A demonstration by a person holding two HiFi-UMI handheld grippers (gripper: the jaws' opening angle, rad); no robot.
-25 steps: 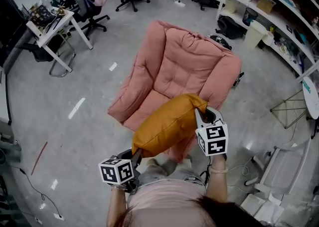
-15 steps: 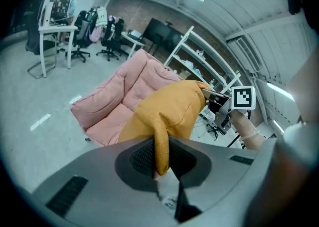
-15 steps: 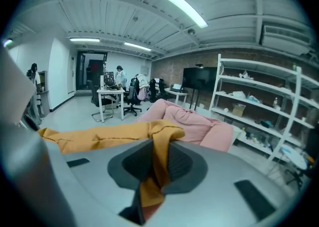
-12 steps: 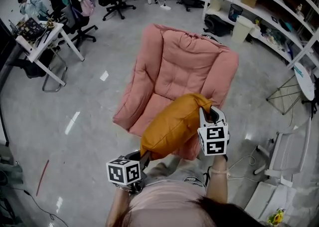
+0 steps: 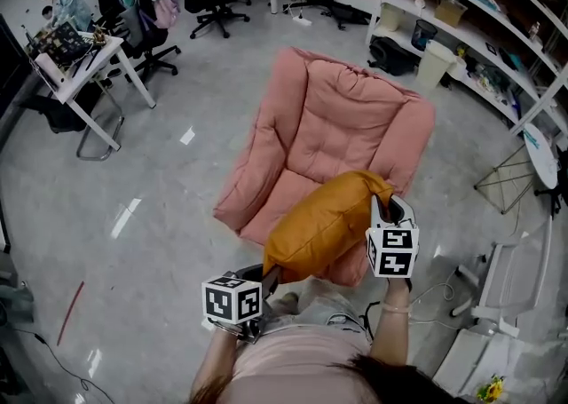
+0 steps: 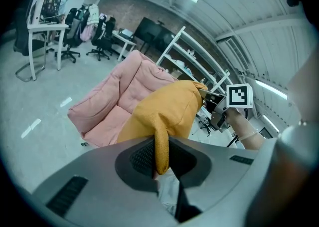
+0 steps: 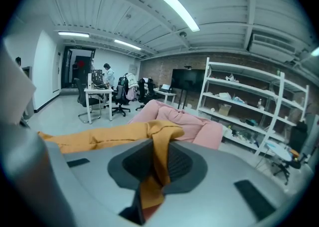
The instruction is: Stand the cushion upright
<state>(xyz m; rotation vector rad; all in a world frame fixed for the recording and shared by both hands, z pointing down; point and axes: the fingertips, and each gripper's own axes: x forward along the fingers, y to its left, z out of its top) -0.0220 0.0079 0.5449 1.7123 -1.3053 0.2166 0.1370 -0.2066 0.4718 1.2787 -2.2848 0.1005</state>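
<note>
Orange cushion (image 5: 324, 229) (over pink armchair (image 5: 328, 118)), corners clamped in left hand-held gripper (image 5: 269, 276) and right hand-held gripper (image 5: 382, 208).

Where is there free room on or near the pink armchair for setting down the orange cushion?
Free: the armchair seat and backrest between its armrests; the floor between armchair and white desk. Crowded: beside the shelves, right.
</note>
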